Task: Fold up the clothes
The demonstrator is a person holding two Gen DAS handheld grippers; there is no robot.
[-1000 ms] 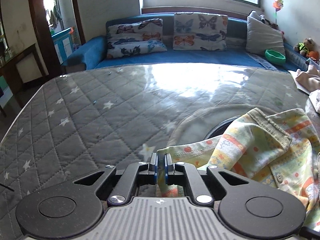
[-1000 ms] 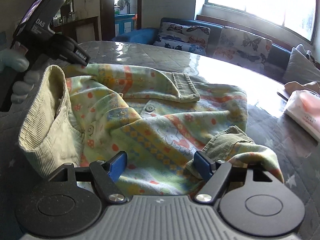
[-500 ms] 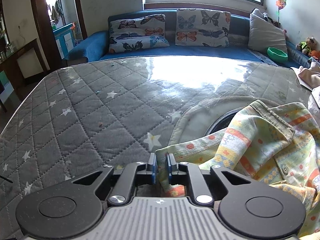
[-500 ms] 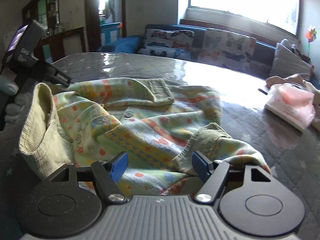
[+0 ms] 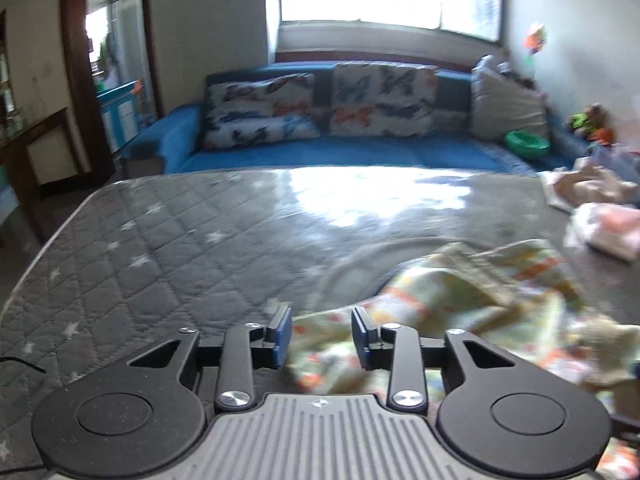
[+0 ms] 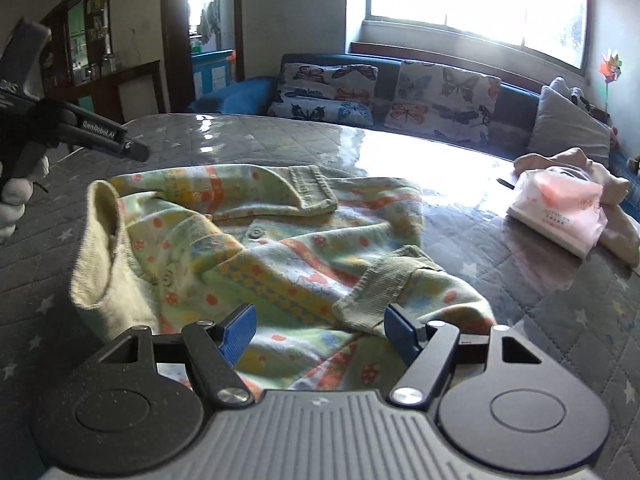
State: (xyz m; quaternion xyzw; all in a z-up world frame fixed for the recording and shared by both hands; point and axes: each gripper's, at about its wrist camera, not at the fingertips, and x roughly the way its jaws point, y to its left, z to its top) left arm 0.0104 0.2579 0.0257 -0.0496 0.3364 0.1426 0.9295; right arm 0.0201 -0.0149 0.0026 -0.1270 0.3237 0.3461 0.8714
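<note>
A small pale green top (image 6: 280, 248) with orange dots and ribbed cuffs lies crumpled on the grey star-quilted table (image 6: 560, 300). In the left wrist view the same top (image 5: 460, 312) is blurred. My left gripper (image 5: 320, 336) hovers over its near edge with the jaws opening. The cloth lies below the gap and the blue pads do not press on it. From the right wrist view that left gripper (image 6: 100, 136) hangs at the far left, held by a gloved hand (image 6: 12, 200). My right gripper (image 6: 320, 332) stands open above the top's near hem, beside a ribbed cuff (image 6: 384, 284).
A pink tissue pack (image 6: 560, 208) and a beige cloth heap (image 6: 580, 160) sit at the table's right side. Behind the table runs a blue sofa (image 6: 240, 92) with butterfly cushions (image 6: 444, 96). A green bowl (image 5: 524, 144) rests on the sofa. The table's left half (image 5: 160, 260) is bare quilt.
My left gripper has opened and let go of the top's edge, then risen and drawn back. The right gripper stays open and has lifted slightly.
</note>
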